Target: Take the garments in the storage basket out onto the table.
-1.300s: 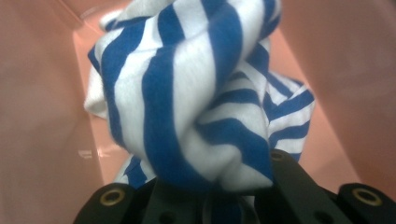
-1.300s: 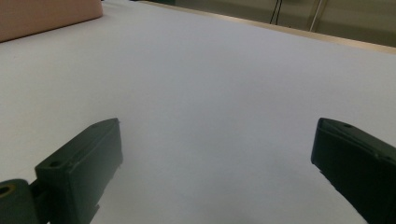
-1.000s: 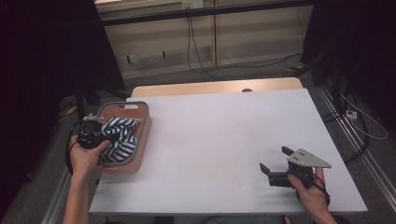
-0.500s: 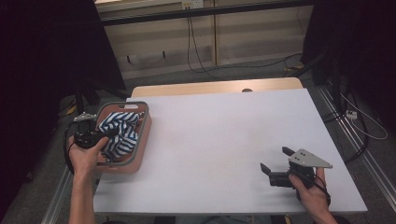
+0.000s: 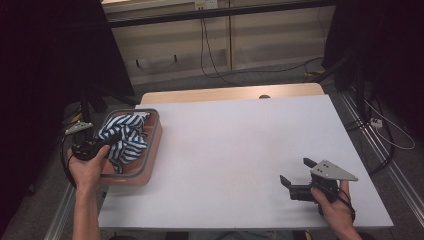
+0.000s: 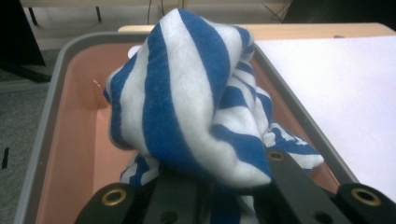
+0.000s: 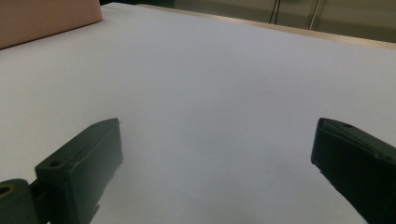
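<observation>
White and broad, the worktop [image 5: 240,150] carries a salmon-pink plastic tray with a grey rim [image 5: 152,145] at its left edge, and dark curtains and trailing cables fill the room behind. Inside that tray lies a blue-and-white striped fleece cloth [image 5: 124,140], and the left gripper [image 5: 102,145] is clenched on a fold of it: in the left gripper view the cloth [image 6: 196,98] bulges up above the black jaws, which pinch its lower edge over the tray's floor [image 6: 70,154]. Compared with a second ago, the left hand has drawn back toward the tray's near-left side and the cloth has bunched up taller with it, less spread across the tray (a lift seems to be starting, as I judge it). That suggests the cloth is about to come out of the tray toward the bare worktop to the tray's right. The right gripper [image 5: 295,182] rests well right of the tray, jaws spread wide and holding nothing, unmoved.
</observation>
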